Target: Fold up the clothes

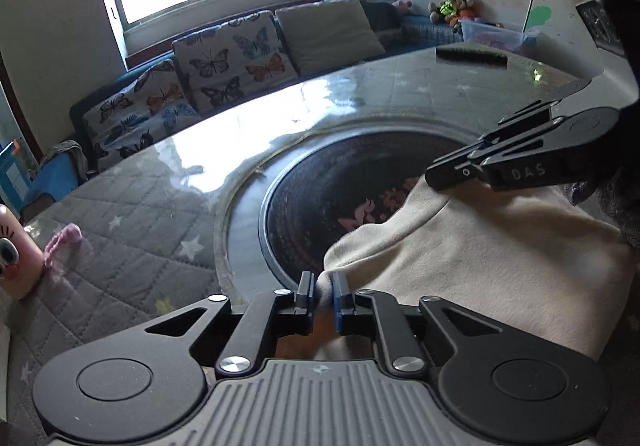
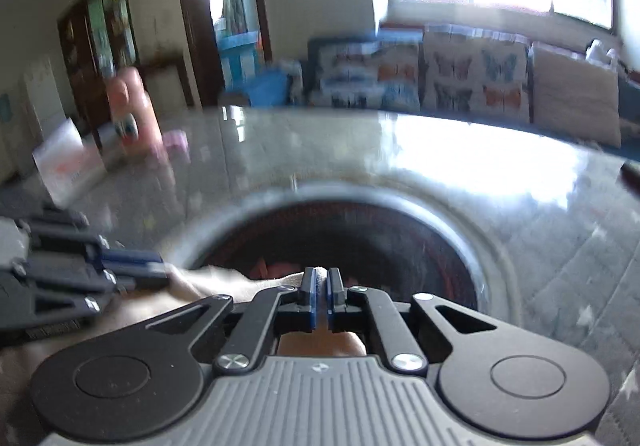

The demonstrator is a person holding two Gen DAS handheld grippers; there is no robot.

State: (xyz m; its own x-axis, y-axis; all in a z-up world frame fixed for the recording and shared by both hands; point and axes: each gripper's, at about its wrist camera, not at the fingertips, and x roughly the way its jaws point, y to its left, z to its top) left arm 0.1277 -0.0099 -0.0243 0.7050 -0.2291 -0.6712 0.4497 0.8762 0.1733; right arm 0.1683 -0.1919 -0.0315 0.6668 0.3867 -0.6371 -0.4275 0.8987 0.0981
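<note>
Folding is only beginning: the left gripper (image 1: 323,288) and right gripper (image 2: 321,286) are each pinching a corner of the cream garment (image 1: 480,258) near the tabletop's (image 1: 240,134) near edge, no fold showing.

A cream, soft-looking garment (image 1: 480,258) lay crumpled at the near right part of the tabletop (image 1: 168,246), its far edge draped over the dark round inset in the middle, one corner bunched and raised.
</note>
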